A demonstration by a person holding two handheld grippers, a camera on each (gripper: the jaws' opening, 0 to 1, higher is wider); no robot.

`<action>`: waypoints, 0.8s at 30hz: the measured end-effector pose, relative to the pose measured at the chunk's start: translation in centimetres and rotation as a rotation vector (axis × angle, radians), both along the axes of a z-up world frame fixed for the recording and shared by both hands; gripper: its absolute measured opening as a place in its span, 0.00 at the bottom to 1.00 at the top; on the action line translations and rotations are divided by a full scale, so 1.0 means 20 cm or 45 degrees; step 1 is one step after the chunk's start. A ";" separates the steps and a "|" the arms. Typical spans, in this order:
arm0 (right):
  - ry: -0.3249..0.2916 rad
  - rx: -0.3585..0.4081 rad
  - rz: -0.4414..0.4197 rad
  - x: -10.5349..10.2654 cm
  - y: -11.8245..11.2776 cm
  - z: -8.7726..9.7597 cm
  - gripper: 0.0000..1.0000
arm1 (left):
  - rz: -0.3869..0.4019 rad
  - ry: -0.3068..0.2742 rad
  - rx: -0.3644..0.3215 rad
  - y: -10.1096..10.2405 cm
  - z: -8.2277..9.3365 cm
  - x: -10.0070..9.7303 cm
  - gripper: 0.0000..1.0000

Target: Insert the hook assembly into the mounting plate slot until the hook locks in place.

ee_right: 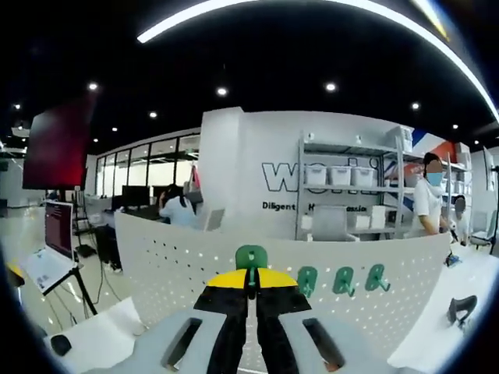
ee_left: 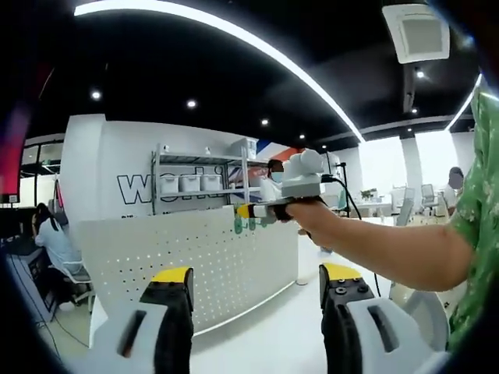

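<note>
The mounting plate is a white perforated board [ee_left: 195,257], standing upright on a white table. My left gripper [ee_left: 256,279] is open in front of it, its yellow-tipped jaws wide apart with nothing between them. Coming in from the right, a person's arm holds my right gripper [ee_left: 248,210] at the board's top edge, with green hooks [ee_left: 238,225] just below its tip. In the right gripper view, my right gripper [ee_right: 251,274] is shut on a green hook [ee_right: 251,255] at the top edge of the board [ee_right: 171,265]. Three more green hooks [ee_right: 343,279] hang on the board to the right.
Behind the board stands a metal shelf [ee_right: 343,187] with white bins, and people [ee_right: 427,204] stand or sit at desks. A red screen [ee_right: 56,140] and a laptop on a stand [ee_right: 48,265] are at left. A small black object [ee_right: 461,309] lies on the white table [ee_right: 437,343].
</note>
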State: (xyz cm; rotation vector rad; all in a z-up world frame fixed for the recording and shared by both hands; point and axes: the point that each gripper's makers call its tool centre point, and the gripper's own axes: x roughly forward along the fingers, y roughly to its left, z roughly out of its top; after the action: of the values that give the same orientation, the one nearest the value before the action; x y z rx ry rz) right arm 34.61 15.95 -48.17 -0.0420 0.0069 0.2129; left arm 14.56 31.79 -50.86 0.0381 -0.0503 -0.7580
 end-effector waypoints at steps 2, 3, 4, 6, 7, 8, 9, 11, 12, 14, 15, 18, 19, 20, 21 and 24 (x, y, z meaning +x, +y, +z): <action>0.004 0.004 -0.012 0.02 -0.01 -0.01 0.01 | -0.001 0.006 -0.007 0.01 0.00 0.01 0.67; 0.006 0.009 -0.020 0.03 -0.02 -0.02 0.01 | -0.002 0.008 -0.009 0.01 0.00 0.01 0.67; 0.007 0.010 -0.031 0.04 -0.03 -0.02 0.01 | -0.004 0.006 -0.009 0.01 0.00 0.01 0.67; 0.001 0.026 -0.044 0.06 -0.04 -0.02 0.01 | -0.008 0.002 -0.010 0.01 0.00 0.01 0.67; -0.002 0.026 -0.055 0.08 -0.04 -0.03 0.01 | -0.011 0.001 -0.010 0.01 0.00 0.01 0.67; 0.000 0.028 -0.059 0.09 -0.04 -0.03 0.01 | -0.016 -0.003 -0.013 0.01 0.00 0.01 0.67; 0.008 0.043 -0.061 0.11 -0.04 -0.05 0.01 | -0.017 -0.002 -0.014 0.01 0.00 0.01 0.67; 0.012 0.048 -0.064 0.13 -0.04 -0.06 0.01 | -0.023 0.002 -0.014 0.00 0.00 0.02 0.67; 0.013 0.050 -0.065 0.14 -0.03 -0.07 0.01 | -0.024 0.004 -0.017 0.01 0.00 0.02 0.67; 0.018 0.054 -0.067 0.16 -0.03 -0.08 0.01 | -0.023 0.004 -0.020 0.01 0.00 0.02 0.67; 0.017 0.054 -0.071 0.17 -0.03 -0.08 0.01 | -0.021 0.002 -0.023 0.02 0.00 0.03 0.67; 0.032 0.060 -0.077 0.20 -0.04 -0.11 0.01 | -0.018 -0.001 -0.029 0.03 0.01 0.03 0.68; 0.040 0.068 -0.081 0.21 -0.04 -0.12 0.01 | -0.018 -0.002 -0.029 0.03 0.01 0.04 0.68; 0.043 0.075 -0.084 0.22 -0.04 -0.13 0.01 | -0.019 0.000 -0.030 0.03 0.01 0.04 0.68; 0.048 0.086 -0.085 0.23 -0.04 -0.13 0.01 | -0.019 0.000 -0.030 0.03 0.01 0.04 0.68; 0.049 0.082 -0.088 0.24 -0.04 -0.14 0.01 | -0.022 -0.002 -0.028 0.02 0.01 0.04 0.68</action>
State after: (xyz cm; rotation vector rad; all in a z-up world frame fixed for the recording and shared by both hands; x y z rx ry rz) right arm 39.45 15.23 -51.05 0.0265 0.0401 0.1449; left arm 15.40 32.24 -50.69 0.0173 -0.0605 -0.7749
